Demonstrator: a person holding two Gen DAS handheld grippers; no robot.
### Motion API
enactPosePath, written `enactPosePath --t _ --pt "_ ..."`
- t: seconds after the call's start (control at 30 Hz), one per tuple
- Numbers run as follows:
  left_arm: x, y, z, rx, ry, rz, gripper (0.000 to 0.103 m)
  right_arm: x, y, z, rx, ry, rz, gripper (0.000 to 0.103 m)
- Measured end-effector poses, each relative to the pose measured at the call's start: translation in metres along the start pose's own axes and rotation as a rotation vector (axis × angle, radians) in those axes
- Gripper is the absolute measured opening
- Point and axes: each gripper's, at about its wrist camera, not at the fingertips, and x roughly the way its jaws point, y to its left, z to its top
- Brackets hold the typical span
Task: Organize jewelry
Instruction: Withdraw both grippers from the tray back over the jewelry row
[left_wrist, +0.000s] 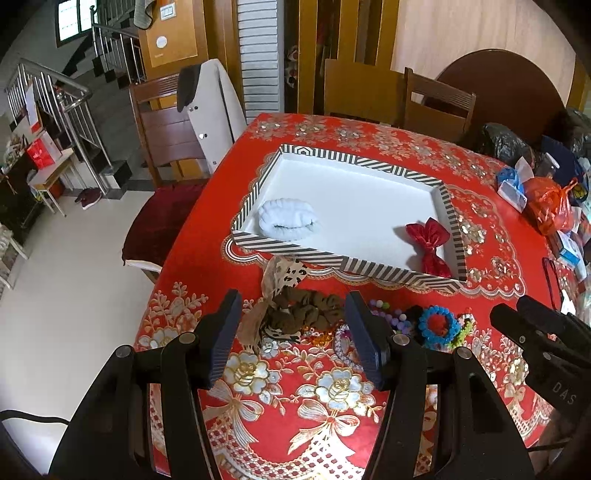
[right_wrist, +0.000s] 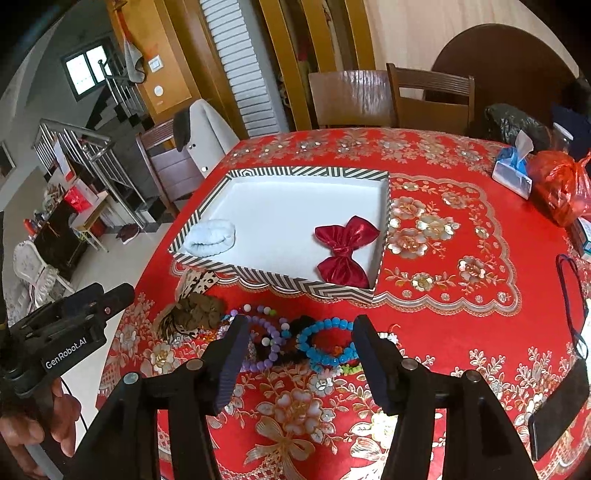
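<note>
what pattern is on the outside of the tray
Black-and-white diagonal stripes on the tray, meeting in chevrons at the corners; clearest in the right wrist view.

Both grippers are matte black plastic frames with round silver pivot pins and dark blue ribbed pads. The left gripper (left_wrist: 293, 339) bears white "GenRobot.AI" lettering on its side, with a thin black cable trailing beneath. The right gripper (right_wrist: 299, 360) carries embossed "DAS" lettering.

beads (left_wrist: 384, 314) partly hidden behind jaws; phone (right_wrist: 559, 410) cut off by frame edge.
</note>
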Motion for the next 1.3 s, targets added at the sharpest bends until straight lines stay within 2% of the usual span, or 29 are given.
enactPosePath --t 1.07,1.3 --pt "0.016 -0.004 -0.004 0.018 0.044 0.009 0.058 0.016 -0.002 -0.002 0.002 0.046 -0.014 0.056" --pt "0.026 0.019 -0.005 -0.066 0.102 -0.076 0.058 0.029 -0.030 -0.017 0.041 0.078 -0.031 0.056"
